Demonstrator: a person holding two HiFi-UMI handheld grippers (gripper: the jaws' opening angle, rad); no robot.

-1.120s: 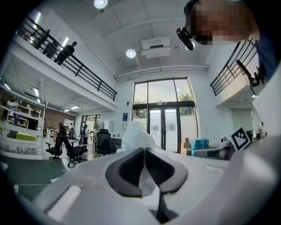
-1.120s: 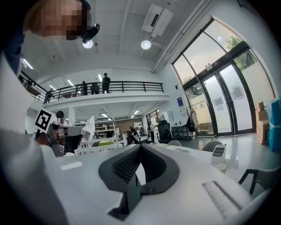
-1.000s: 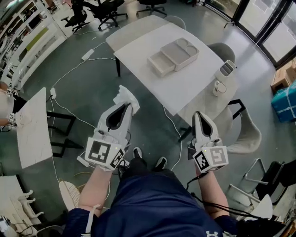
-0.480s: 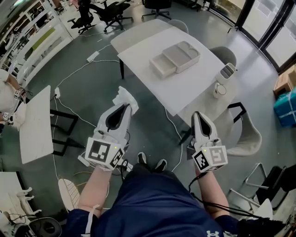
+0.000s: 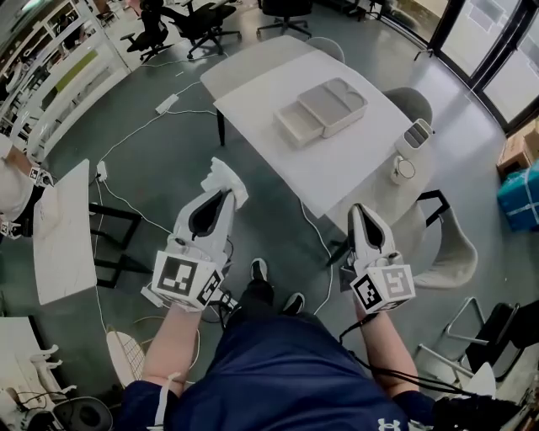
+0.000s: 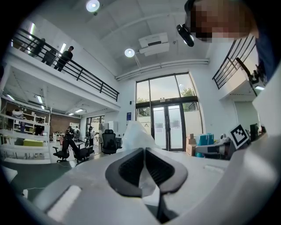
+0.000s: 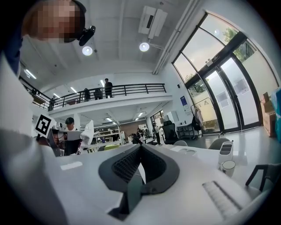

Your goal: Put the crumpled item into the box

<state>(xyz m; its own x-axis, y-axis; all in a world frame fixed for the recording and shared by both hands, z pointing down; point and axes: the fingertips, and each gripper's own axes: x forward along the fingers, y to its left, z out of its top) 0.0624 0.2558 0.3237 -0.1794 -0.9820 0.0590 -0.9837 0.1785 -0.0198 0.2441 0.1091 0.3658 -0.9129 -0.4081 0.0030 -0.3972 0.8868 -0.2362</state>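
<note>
My left gripper [image 5: 221,195] is shut on a crumpled white item [image 5: 223,178] that sticks out past its tips, held over the grey floor short of the table. In the left gripper view the crumpled item [image 6: 135,133] rises from between the pressed pads of that gripper [image 6: 144,152]. My right gripper [image 5: 357,210] is shut with nothing in it, near the table's near corner; its jaws [image 7: 140,147] meet at the tips. The box [image 5: 323,107], a shallow beige tray with a lid beside it, lies on the white table [image 5: 337,168] ahead.
A white cup [image 5: 402,169] and a white slotted device [image 5: 416,132] stand at the table's right edge. A grey chair [image 5: 450,244] sits to the right, cables [image 5: 126,126] cross the floor, a small white table [image 5: 61,240] stands to the left, office chairs [image 5: 181,17] beyond.
The view has shifted a little as the person steps forward; the table sits slightly further right. Both grippers keep their pose and the left still holds the crumpled item.
</note>
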